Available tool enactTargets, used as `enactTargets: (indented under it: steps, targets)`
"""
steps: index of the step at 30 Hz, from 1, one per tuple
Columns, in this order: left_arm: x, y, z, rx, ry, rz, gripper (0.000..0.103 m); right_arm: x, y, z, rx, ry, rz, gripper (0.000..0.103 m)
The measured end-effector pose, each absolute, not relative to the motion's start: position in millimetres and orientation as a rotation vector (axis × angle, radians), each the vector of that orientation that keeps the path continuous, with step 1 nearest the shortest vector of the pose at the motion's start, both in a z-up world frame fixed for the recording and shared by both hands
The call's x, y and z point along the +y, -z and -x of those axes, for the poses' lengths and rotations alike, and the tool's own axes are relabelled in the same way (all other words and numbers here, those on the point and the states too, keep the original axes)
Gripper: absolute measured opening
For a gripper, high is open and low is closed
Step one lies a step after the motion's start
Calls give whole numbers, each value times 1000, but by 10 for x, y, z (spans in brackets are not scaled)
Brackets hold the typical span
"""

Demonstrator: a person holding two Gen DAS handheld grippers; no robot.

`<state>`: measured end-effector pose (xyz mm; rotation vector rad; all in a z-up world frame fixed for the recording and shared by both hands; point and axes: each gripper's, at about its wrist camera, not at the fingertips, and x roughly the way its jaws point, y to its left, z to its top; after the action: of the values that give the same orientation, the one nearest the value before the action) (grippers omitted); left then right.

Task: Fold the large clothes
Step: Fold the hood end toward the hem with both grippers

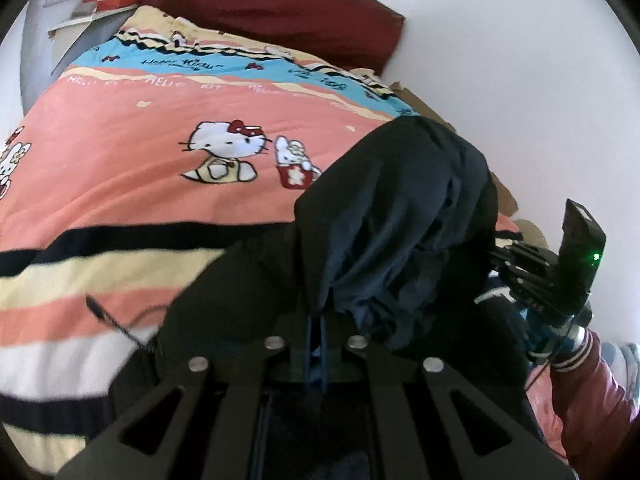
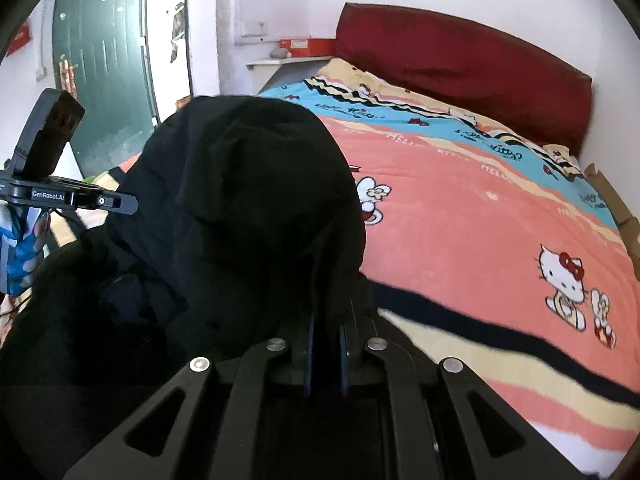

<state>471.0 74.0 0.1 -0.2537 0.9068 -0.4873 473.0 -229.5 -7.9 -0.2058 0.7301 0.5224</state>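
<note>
A large dark hooded jacket [image 1: 400, 216] hangs bunched between my two grippers above the bed; it also fills the left half of the right wrist view [image 2: 240, 208]. My left gripper [image 1: 316, 344] is shut on a fold of the jacket. My right gripper [image 2: 326, 344] is shut on the jacket too, its jaws closed around the dark cloth. The right gripper's body shows at the right of the left wrist view [image 1: 552, 272], and the left gripper's body at the left of the right wrist view [image 2: 48, 188]. The jacket's lower part is hidden below the frames.
The bed carries a pink, blue and striped Hello Kitty quilt [image 1: 160, 160] [image 2: 480, 220]. A dark red pillow [image 2: 460, 68] leans on the wall at the head. A shelf with a red box [image 2: 304, 46] and a green door [image 2: 104, 80] stand beyond the bed.
</note>
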Motion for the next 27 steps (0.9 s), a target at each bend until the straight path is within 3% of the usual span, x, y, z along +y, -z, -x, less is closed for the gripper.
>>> enactTargets:
  steps: [14,19,27]
  targets:
    - [849,-483,-3337,747,544,277,2,-2606,-407,-3325,548,-564,105,6]
    - [827,-162,-2905,799,559,254,1,-2639,-307,-2877,556,-596,88,1]
    - [677,219,-2973,854,532,215,1,-2804,-157,-2901,643,-565,44,2]
